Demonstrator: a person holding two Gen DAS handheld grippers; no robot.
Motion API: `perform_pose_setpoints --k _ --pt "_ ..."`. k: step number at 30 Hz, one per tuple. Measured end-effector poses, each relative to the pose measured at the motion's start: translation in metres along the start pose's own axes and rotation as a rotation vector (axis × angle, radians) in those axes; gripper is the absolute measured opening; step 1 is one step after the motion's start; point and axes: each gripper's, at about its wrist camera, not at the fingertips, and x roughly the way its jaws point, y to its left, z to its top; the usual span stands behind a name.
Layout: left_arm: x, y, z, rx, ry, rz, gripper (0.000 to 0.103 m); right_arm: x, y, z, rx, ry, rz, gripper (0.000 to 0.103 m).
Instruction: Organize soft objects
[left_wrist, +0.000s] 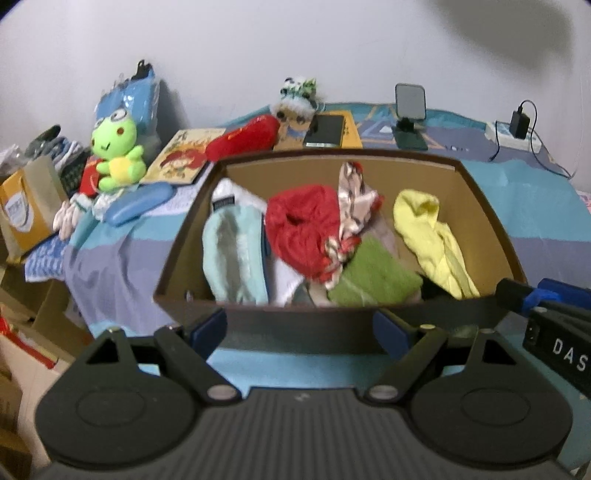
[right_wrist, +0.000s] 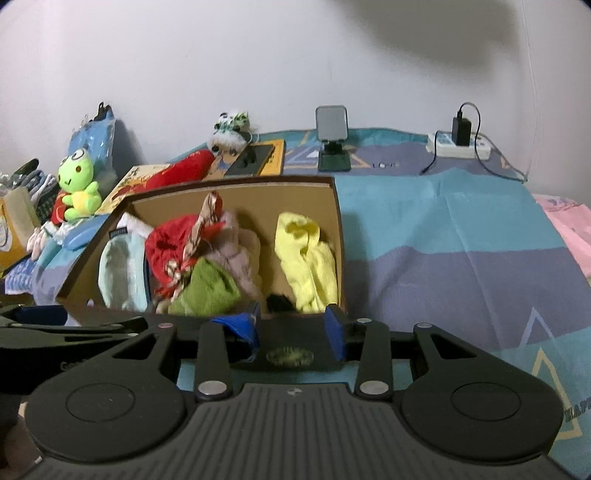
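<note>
Left tongs (left_wrist: 299, 325) stand wide open and empty, their blue pads spread just short of the near wall of the box (left_wrist: 303, 321). Right tongs (right_wrist: 295, 332) are about half open; nothing seems pinched between the pads, which sit at or over the box's near wall beside its right corner, though I cannot tell whether they touch the card.

The soft things already lie in the box, which rests on the striped bed cover (right_wrist: 443, 258). From the left tongs, the pale blue cloth (left_wrist: 232, 254) is at 11 o'clock, the red cloth (left_wrist: 303, 229) at 12, the green cloth (left_wrist: 373, 277) at 1 and the yellow cloth (left_wrist: 432, 236) at 2. From the right tongs the yellow cloth lies dead ahead at 12, just past the wall, its long axis running away from the tongs toward the far wall. The right hand is plainly the nearer one for it; the left is nearer the blue and red pieces.

A patterned scarf (left_wrist: 354, 199) stands up between the red and yellow cloths. Outside the box, at 10 o'clock from both tongs, a frog plush (left_wrist: 116, 155) sits well apart, near the wall; the left hand is the closer one. Judging by the full box, the sorting looks well along, with the plush perhaps next.
</note>
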Motion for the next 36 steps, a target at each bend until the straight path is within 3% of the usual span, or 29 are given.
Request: perform_pose_setpoints --k 7,16,25,31,36 --pt "-0.006 -0.009 -0.022 -0.013 0.054 0.036 0.087 -0.004 -0.007 -0.016 -0.013 0.051 0.031 0.022" --pt "-0.004 -0.021 -0.047 -0.005 0.136 0.037 0.087 -0.007 -0.015 -0.035 -0.019 0.115 0.053 0.022" --pt "-0.008 -0.039 -0.057 0.011 0.169 0.026 0.087 -0.014 -0.027 -0.044 -0.01 0.14 0.064 0.023" --pt "-0.01 -0.057 -0.058 0.039 0.185 -0.005 0.087 -0.019 -0.044 -0.049 0.022 0.164 0.036 0.023" --pt "-0.012 -0.095 -0.061 0.12 0.179 -0.065 0.087 -0.029 -0.075 -0.055 0.072 0.167 -0.025 0.023"
